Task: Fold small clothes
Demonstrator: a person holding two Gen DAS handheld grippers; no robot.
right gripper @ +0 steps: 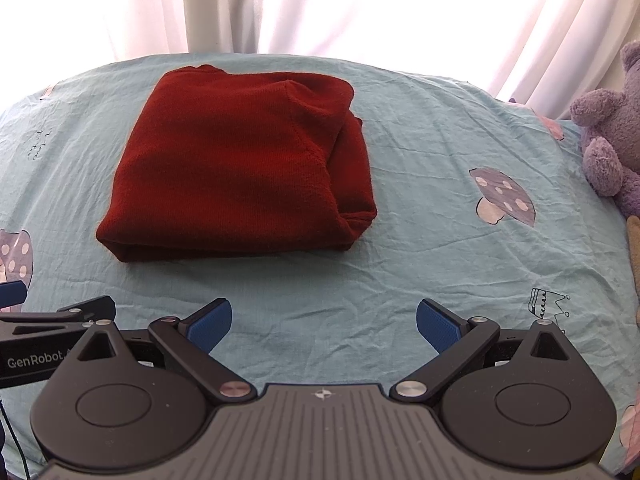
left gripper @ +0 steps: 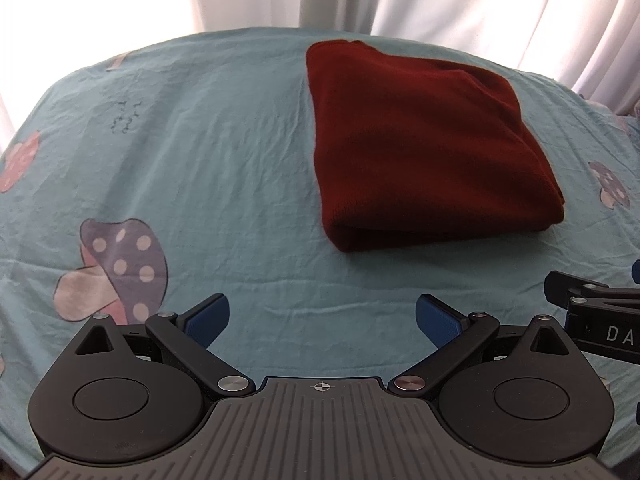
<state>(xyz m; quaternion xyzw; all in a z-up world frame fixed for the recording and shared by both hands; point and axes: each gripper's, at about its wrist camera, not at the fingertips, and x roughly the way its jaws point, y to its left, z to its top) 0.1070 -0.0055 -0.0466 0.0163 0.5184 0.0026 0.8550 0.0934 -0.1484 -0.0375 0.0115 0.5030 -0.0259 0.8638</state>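
Note:
A dark red knit garment (left gripper: 428, 148) lies folded into a thick rectangle on the light blue sheet (left gripper: 220, 168). It also shows in the right wrist view (right gripper: 236, 168), with a folded sleeve edge along its right side. My left gripper (left gripper: 322, 320) is open and empty, held over the sheet in front of the garment and left of it. My right gripper (right gripper: 324, 322) is open and empty, in front of the garment and right of it. Each gripper's side shows at the edge of the other's view.
The sheet has mushroom prints (left gripper: 116, 268) and covers a bed. White curtains (right gripper: 320, 8) hang behind it. A purple plush toy (right gripper: 612, 128) sits at the bed's right edge.

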